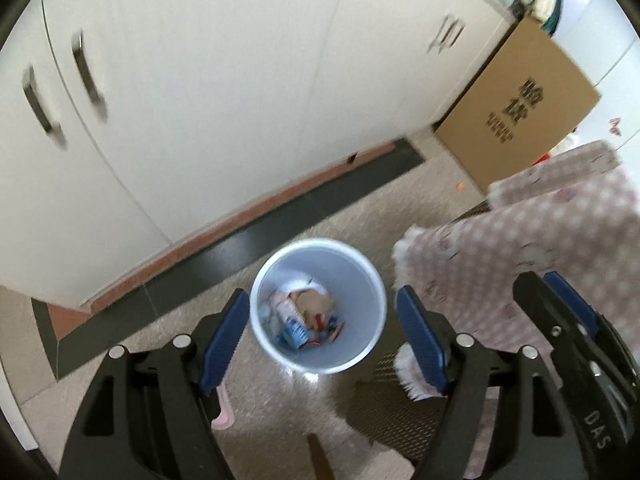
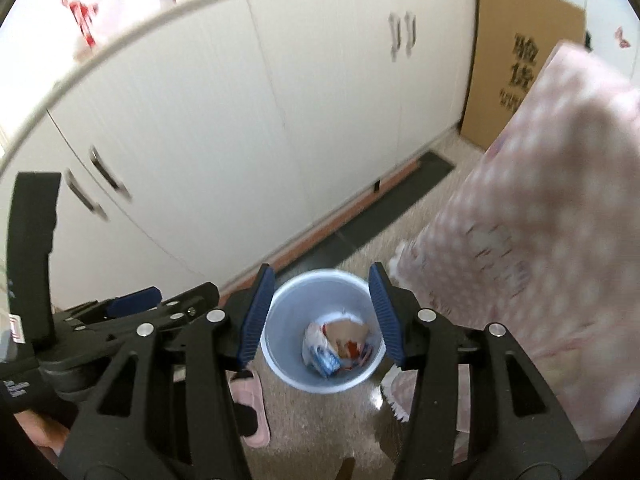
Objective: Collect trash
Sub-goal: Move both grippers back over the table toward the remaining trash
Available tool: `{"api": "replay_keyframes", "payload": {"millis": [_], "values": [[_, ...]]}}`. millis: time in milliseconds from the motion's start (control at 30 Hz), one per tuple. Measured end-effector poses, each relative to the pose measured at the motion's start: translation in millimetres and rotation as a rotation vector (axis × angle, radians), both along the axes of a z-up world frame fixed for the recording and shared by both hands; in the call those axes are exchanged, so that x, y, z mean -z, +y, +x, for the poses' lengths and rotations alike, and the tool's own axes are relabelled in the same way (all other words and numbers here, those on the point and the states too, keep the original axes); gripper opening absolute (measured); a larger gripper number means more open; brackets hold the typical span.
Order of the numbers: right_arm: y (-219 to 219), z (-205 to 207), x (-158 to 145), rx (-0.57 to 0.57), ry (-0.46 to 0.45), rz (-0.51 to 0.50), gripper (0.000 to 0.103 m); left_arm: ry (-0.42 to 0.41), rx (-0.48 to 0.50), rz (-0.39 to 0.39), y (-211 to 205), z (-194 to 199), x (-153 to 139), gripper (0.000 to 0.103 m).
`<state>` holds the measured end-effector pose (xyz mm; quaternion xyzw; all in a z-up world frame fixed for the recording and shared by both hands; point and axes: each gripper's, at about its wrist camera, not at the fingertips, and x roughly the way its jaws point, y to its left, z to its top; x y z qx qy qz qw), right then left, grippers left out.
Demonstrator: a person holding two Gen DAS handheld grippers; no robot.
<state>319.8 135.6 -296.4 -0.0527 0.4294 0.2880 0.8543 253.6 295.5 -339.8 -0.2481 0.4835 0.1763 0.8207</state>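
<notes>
A light blue waste bin (image 1: 362, 276) stands on the floor below both grippers; it also shows in the right wrist view (image 2: 288, 308). Inside lie crumpled wrappers and paper (image 1: 308, 318), also seen in the right wrist view (image 2: 336, 344). My left gripper (image 1: 320, 336) is open and empty, held above the bin. My right gripper (image 2: 320, 316) is open and empty, also above the bin. The right gripper shows at the right edge of the left wrist view (image 1: 568, 320); the left gripper shows at the left of the right wrist view (image 2: 132, 304).
White cabinets (image 1: 200, 100) with metal handles run along the back. A cardboard box (image 1: 520, 100) stands at the right. A pink dotted cloth (image 2: 540, 240) covers furniture right of the bin. A pink slipper (image 2: 250, 408) lies on the floor left of the bin.
</notes>
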Motion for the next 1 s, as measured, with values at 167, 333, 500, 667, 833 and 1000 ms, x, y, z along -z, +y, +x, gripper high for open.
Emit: {"api": "replay_keyframes", "payload": {"millis": [167,333,500,667,833,1000], "values": [[-34.1,-10.9,-60.7,0.045,-0.114,0.057,0.049,-0.102,0.051,0.065,-28.0,2.1,-54.2,0.074],[-88.3,-18.9,-111.0,0.119,-0.208,0.105,0.05,-0.204,0.16,0.146,-79.6,11.9,-110.6,0.074],[-159.1,-16.8,-138.2,0.244,-0.256,0.132,0.05,-0.283,0.353,0.273,-161.0,37.1,-155.5,0.074],[-241.6,-8.6,-145.9,0.409,-0.269,0.132,0.05,-0.318,0.56,0.405,-248.9,68.5,-179.0,0.075],[-310.7,2.6,-140.5,0.532,-0.248,0.144,0.05,-0.34,0.71,0.503,-321.7,96.9,-183.1,0.075],[-349.9,13.4,-133.2,0.588,-0.221,0.157,0.05,-0.353,0.768,0.533,-364.2,121.4,-179.2,0.074]]}}
